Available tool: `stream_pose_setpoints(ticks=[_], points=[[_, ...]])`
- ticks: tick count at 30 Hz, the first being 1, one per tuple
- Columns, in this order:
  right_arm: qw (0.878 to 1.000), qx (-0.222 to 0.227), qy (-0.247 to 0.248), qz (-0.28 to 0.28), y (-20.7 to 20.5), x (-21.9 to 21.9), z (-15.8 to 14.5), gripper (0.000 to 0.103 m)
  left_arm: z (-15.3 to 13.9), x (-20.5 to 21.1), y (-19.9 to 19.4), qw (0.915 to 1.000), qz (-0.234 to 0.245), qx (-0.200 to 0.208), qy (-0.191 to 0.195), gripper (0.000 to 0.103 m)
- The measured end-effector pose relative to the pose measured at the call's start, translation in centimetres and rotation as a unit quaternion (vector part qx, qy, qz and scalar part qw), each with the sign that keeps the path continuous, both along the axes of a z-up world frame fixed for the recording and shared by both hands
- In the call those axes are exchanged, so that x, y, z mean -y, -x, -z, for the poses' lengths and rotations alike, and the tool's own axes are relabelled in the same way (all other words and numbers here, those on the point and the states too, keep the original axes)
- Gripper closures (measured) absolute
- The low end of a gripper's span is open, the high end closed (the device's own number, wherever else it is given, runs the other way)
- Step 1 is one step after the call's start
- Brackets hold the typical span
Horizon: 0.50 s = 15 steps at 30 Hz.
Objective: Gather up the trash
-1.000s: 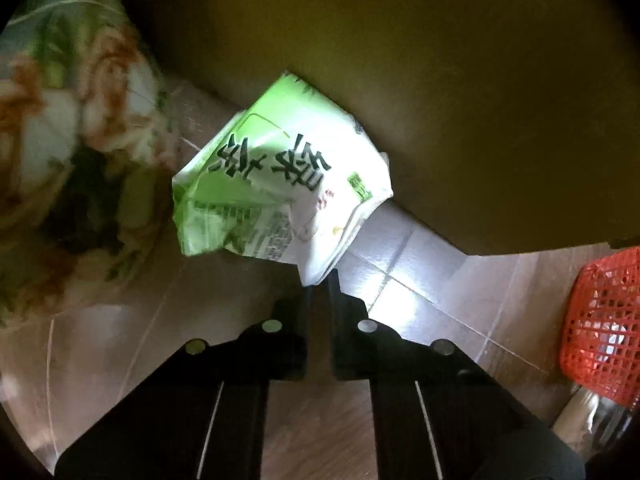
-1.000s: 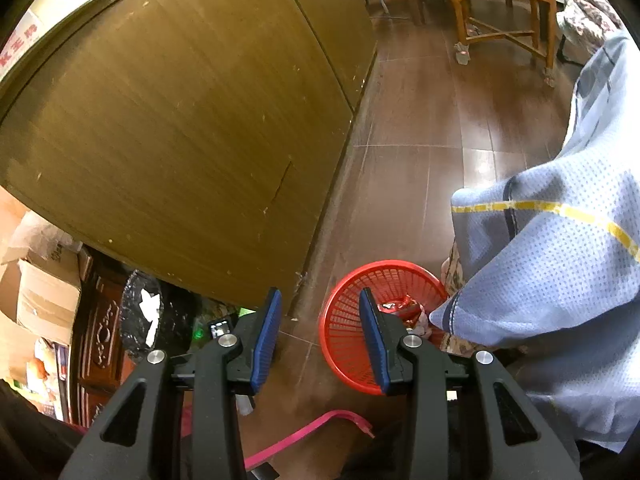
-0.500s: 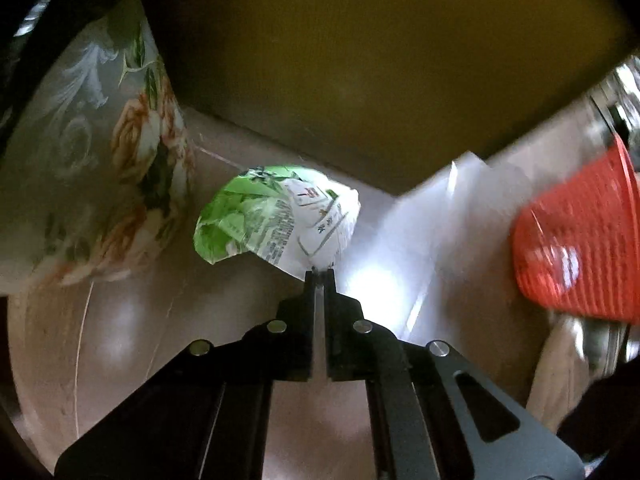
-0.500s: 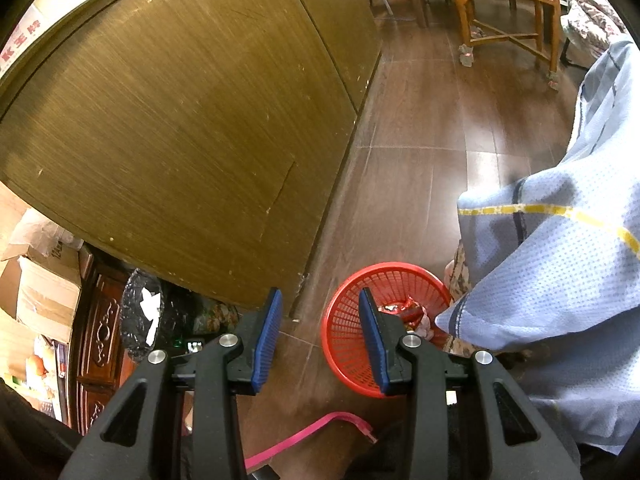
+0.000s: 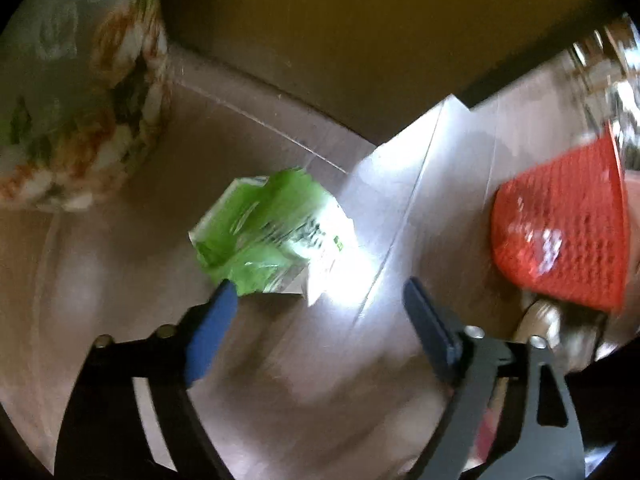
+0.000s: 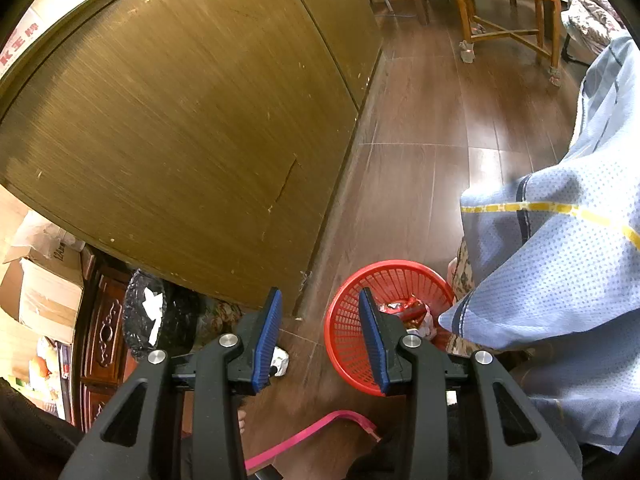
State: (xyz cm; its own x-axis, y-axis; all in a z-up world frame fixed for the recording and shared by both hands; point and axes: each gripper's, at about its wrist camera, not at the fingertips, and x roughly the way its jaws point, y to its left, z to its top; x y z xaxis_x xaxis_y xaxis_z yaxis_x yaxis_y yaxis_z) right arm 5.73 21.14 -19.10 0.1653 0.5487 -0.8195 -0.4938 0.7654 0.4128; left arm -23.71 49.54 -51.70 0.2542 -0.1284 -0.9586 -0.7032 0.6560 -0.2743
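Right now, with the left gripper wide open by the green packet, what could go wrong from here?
1. The green packet is outside the open left gripper, short of the red basket, so it may land on the floor.
2. The left view is motion-blurred; a re-grasp could misjudge the packet's position.
3. The blue garment overhangs the basket's rim and could block a drop.

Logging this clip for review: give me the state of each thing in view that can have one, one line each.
left gripper: open, holding nothing.
right gripper: open, holding nothing.
green wrapper: crumpled, free of the fingers, short of the basket; blurred, so whether it rests on the floor is unclear.
red basket: upright on the floor, some trash inside.
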Motion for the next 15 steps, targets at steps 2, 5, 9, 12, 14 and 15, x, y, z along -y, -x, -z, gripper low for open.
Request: stream_pose_setpoints(ticks=[2, 5, 9, 12, 14, 15], points=[[1.0, -0.001, -0.001, 0.001, -0.1, 0.1, 0.0, 0.064, 0.5, -0.9, -0.1, 0.9995, -0.032, -0.005, 0.007, 0.018], [1.0, -0.004, -0.005, 0.002, -0.1, 0.2, 0.1, 0.064, 1.4, -1.7, -0.5, 0.9975, -0.067, -0.021, -0.007, 0.015], [1.0, -0.006, -0.004, 0.002, -0.1, 0.3, 0.2, 0.064, 2.7, -1.4, -2.2, 0.9966, -0.074, -0.031, -0.021, 0.012], [1.0, -0.008, -0.004, 0.003, -0.2, 0.2, 0.2, 0.064, 3.9, -1.3, -3.0, 0.9949, -0.085, -0.043, -0.031, 0.008], [1.0, -0.008, -0.004, 0.002, -0.2, 0.2, 0.2, 0.064, 5.5, -0.9, -3.9, 0.9937, -0.098, -0.05, -0.022, 0.006], [1.0, -0.008, -0.004, 0.002, -0.2, 0.2, 0.2, 0.064, 5.9, -0.9, -4.1, 0.9929, -0.103, -0.055, -0.019, 0.006]])
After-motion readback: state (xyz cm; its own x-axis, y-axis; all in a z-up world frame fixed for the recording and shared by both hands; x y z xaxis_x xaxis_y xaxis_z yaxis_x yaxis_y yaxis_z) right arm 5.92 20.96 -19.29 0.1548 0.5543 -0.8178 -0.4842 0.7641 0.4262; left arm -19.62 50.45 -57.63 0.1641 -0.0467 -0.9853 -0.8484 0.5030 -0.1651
